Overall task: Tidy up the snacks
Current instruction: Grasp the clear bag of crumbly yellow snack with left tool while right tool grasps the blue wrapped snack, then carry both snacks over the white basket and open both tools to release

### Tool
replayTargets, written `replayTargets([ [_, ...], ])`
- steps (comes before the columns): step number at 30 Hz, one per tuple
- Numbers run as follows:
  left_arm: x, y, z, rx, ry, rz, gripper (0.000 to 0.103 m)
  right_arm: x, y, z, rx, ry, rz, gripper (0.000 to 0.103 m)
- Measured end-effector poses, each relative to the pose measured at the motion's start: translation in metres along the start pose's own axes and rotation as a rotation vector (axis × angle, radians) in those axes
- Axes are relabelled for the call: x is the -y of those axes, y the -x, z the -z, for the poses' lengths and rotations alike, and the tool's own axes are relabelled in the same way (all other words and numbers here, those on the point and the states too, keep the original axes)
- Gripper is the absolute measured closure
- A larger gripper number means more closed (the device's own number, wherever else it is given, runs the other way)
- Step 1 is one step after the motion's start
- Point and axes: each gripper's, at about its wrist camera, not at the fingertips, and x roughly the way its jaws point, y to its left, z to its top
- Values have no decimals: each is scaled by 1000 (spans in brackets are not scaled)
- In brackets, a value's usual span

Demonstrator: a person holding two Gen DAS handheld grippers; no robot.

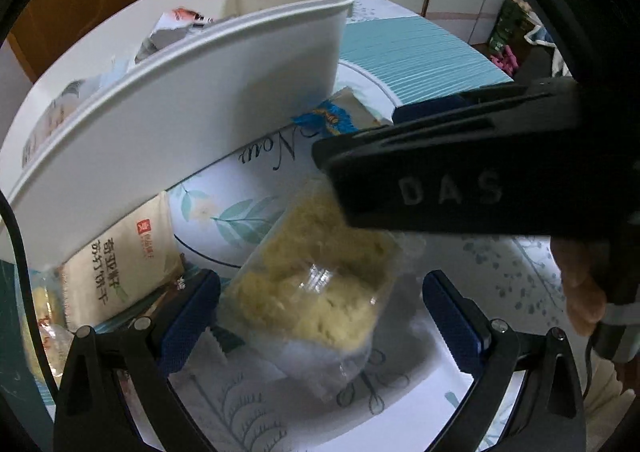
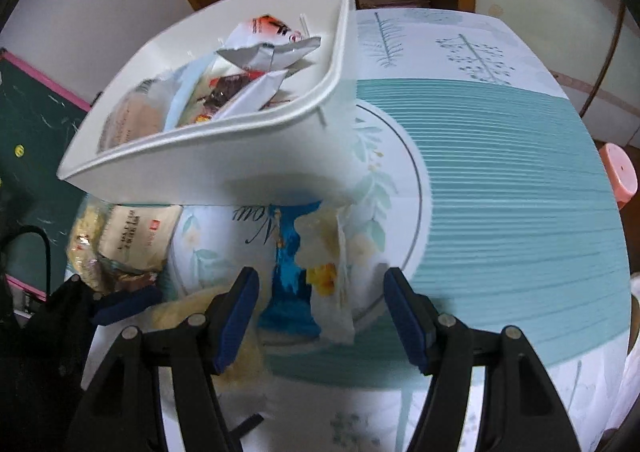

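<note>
A: Where are the snacks?
B: Many lie in the white bin [image 2: 224, 155] on the tabletop [image 2: 500, 179]. The left tool [image 1: 320, 316] stands apart around a clear bag [image 1: 316, 284].
A: And the right tool [image 2: 320, 312]?
B: Apart, above a blue packet [image 2: 288, 276].

Smooth white plastic bin [image 2: 224, 155]; glossy clear plastic snack bag [image 1: 320, 284]; printed tablecloth [image 2: 500, 191].

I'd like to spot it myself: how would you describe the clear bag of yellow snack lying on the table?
Start at the big white bin holding sorted packets on the flowered tablecloth. In front of it lies the clear bag, between the left gripper's open blue fingers. Unlike the beige printed pack and the blue-and-white packet beside it, it is see-through, showing pale yellow crumbly pieces.
</note>
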Motion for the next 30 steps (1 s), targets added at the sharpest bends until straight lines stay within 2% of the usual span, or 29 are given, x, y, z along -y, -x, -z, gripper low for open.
replayTargets([
  [2, -5, -4, -1, -7, 28, 4, 2, -4, -3, -3, 8, 20, 3, 41],
  [6, -10, -4, -1, 7, 61, -3, 5, -7, -5, -5, 27, 80, 57, 71],
  [11, -8, -2, -1, 28, 77, -41, 19, 11, 4, 4, 40, 9, 28, 71],
  [15, -5, 3, 0, 40, 99, -54, 39, 26, 15, 23, 54, -61, -9, 71],
  [20, -1, 5, 1, 53, 137, -78, 49, 34, 30, 53, 73, -106, -53, 71],
  [25, 2, 8, -2, 47, 185, -97, 50, 35, 39, 73, 87, -108, -63, 71],
  [30, 5, 14, 6, 45, 213, -92, 51, 36, 41, 75, 76, -119, -76, 72],
])
